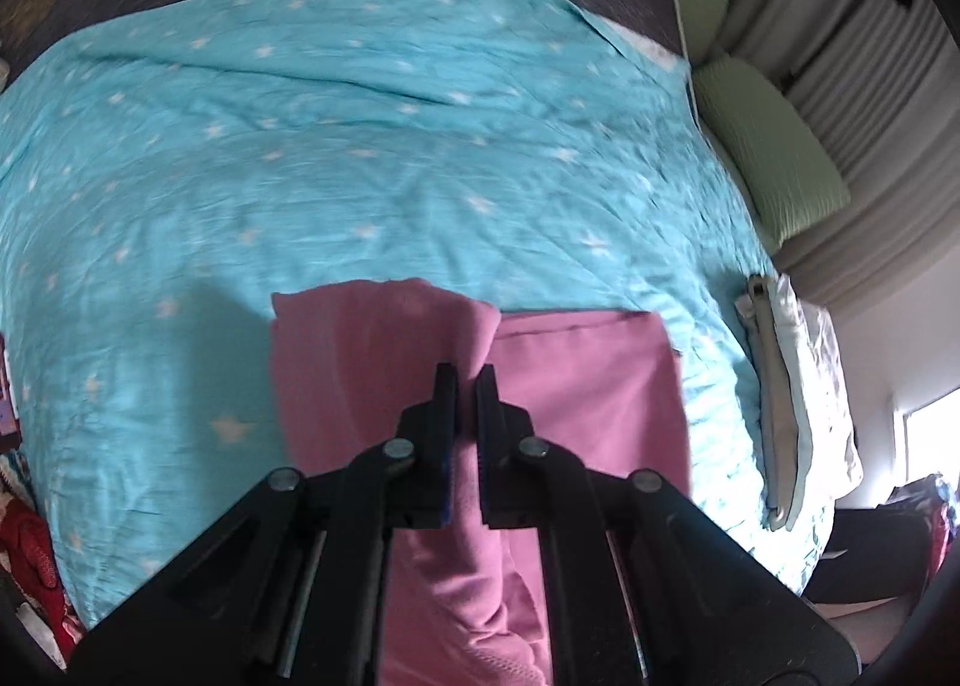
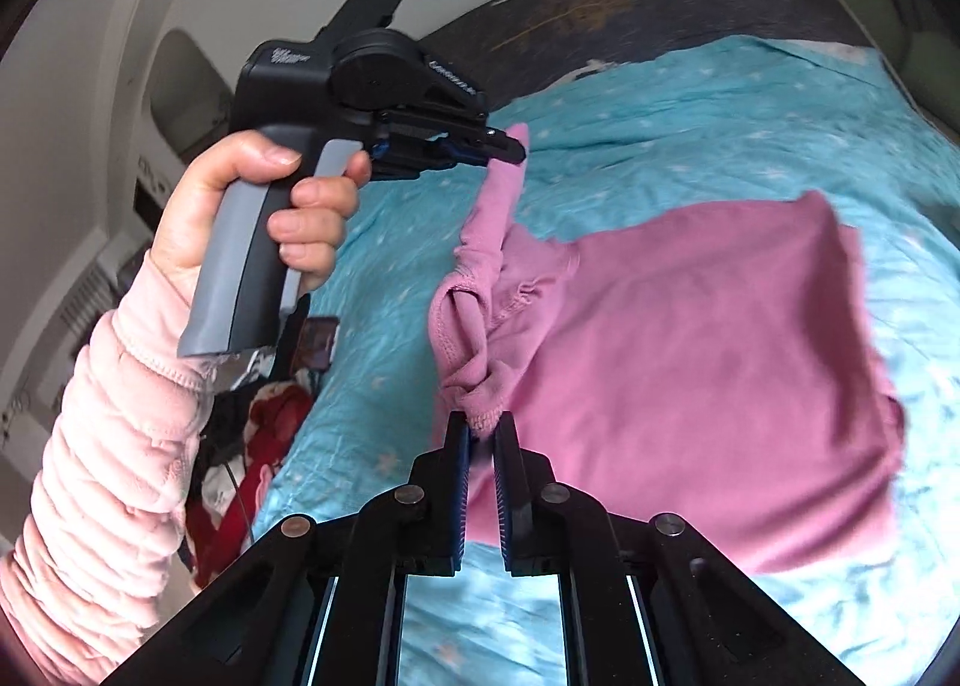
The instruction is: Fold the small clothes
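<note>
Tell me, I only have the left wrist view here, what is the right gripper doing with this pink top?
Observer: The right gripper is shut on a bunched bit of the pink top at its stitched edge.
Operator: And can you see my left gripper from outside?
Observer: Yes. The left gripper pinches another end of the top and holds it up above the blue star bedspread, so a strip of cloth hangs between the two grippers.
Operator: Is the rest of the top lifted too?
Observer: No. In the right wrist view most of it lies spread on the bedspread.
Operator: Who is holding the left gripper?
Observer: A hand in a pale pink sleeve grips its grey handle.
</note>
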`<state>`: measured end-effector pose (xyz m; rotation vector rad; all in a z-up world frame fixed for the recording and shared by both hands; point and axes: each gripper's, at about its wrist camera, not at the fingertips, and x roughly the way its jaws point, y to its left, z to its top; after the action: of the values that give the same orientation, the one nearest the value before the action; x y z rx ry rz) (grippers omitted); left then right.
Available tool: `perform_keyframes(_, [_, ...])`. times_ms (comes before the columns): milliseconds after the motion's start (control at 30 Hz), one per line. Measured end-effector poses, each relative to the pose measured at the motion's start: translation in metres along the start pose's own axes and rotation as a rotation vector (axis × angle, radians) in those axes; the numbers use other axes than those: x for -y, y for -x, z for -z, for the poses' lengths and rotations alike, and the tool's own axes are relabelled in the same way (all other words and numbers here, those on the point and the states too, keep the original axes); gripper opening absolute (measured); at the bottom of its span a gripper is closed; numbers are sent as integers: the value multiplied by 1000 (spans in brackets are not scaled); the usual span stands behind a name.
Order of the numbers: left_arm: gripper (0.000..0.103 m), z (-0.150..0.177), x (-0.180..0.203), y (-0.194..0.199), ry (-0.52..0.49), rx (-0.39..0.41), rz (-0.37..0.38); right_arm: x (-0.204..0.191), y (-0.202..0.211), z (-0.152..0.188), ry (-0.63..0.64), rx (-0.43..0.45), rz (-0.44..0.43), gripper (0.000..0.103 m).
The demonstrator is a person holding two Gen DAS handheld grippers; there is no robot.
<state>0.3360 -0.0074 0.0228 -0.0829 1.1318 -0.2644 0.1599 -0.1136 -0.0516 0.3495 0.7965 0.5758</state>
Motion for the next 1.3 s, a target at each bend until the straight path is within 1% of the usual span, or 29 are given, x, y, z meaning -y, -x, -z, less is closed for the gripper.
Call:
perform_keyframes(67, [7, 4, 24, -13, -43, -33, -21, 14, 14, 5, -31, 17, -1, 6])
perform_keyframes(100, [7, 8, 37, -23, -74, -62, -41, 22, 21, 6, -48, 26, 2, 6])
perform_keyframes(167, [8, 16, 56, -43, -128, -112, -100, 39, 33, 12, -83, 34, 2, 6])
perform_keyframes(233, [12, 21, 62, -51, -146, -134, -143, 56, 36, 20, -121, 11, -12, 6])
perform_keyframes(300, [19, 24, 62, -50, -146, -145, -169, 67, 37, 29, -146, -18, -27, 6])
perform_keyframes(367, [35, 29, 56, -41, -127, -129, -196, 77, 33, 35, -176, -46, -82, 9])
perform_keyframes(400, [39, 34, 53, -33, -123, -110, -224, 82, 30, 38, -200, -64, -119, 9])
perform_keyframes(433, [44, 39, 49, -25, -123, -93, -235, 85, 28, 38, -211, -79, -139, 10])
perform_keyframes(533, [46, 71, 32, 5, -136, -28, -233, 89, 23, 36, -216, -107, -178, 14])
perform_keyframes(567, [50, 84, 27, 14, -137, -7, -230, 92, 23, 31, -217, -109, -188, 19])
perform_keyframes(600, [52, 105, 17, 26, -126, 19, -212, 94, 24, 26, -222, -110, -200, 23])
perform_keyframes(633, [54, 121, 12, 32, -117, 33, -199, 96, 23, 19, -230, -117, -215, 33])
perform_keyframes(667, [54, 136, 7, 38, -110, 42, -187, 100, 23, 15, -241, -125, -229, 41])
perform_keyframes(700, [54, 159, 1, 46, -103, 56, -170, 104, 18, 4, -256, -143, -235, 45])
perform_keyframes(733, [54, 174, 0, 50, -100, 66, -151, 109, 13, -4, -267, -168, -239, 51])
perform_keyframes(800, [54, 202, 3, 54, -88, 76, -104, 119, -5, -25, -311, -222, -244, 51])
perform_keyframes(833, [54, 216, 10, 54, -97, 70, -77, 123, -15, -36, -338, -253, -258, 52])
perform_keyframes(867, [54, 223, 16, 52, -109, 71, -66, 126, -24, -46, -357, -277, -277, 52])
perform_keyframes(900, [54, 233, 27, 51, -133, 89, -72, 130, -34, -57, -377, -301, -295, 52])
perform_keyframes(967, [54, 242, 48, 45, -201, 120, -105, 133, -53, -79, -400, -344, -297, 54])
perform_keyframes(1000, [54, 244, 55, 43, -229, 127, -119, 133, -64, -88, -401, -366, -285, 54])
perform_keyframes(1033, [54, 247, 64, 36, -275, 132, -142, 133, -69, -93, -406, -377, -275, 57])
perform_keyframes(1100, [54, 248, 75, 24, -327, 129, -183, 133, -84, -103, -432, -412, -260, 58])
perform_keyframes(1200, [54, 248, 84, 3, -369, 100, -218, 133, -100, -103, -464, -449, -236, 59])
perform_keyframes(1300, [54, 247, 91, -7, -400, 92, -221, 131, -112, -102, -456, -491, -225, 59])
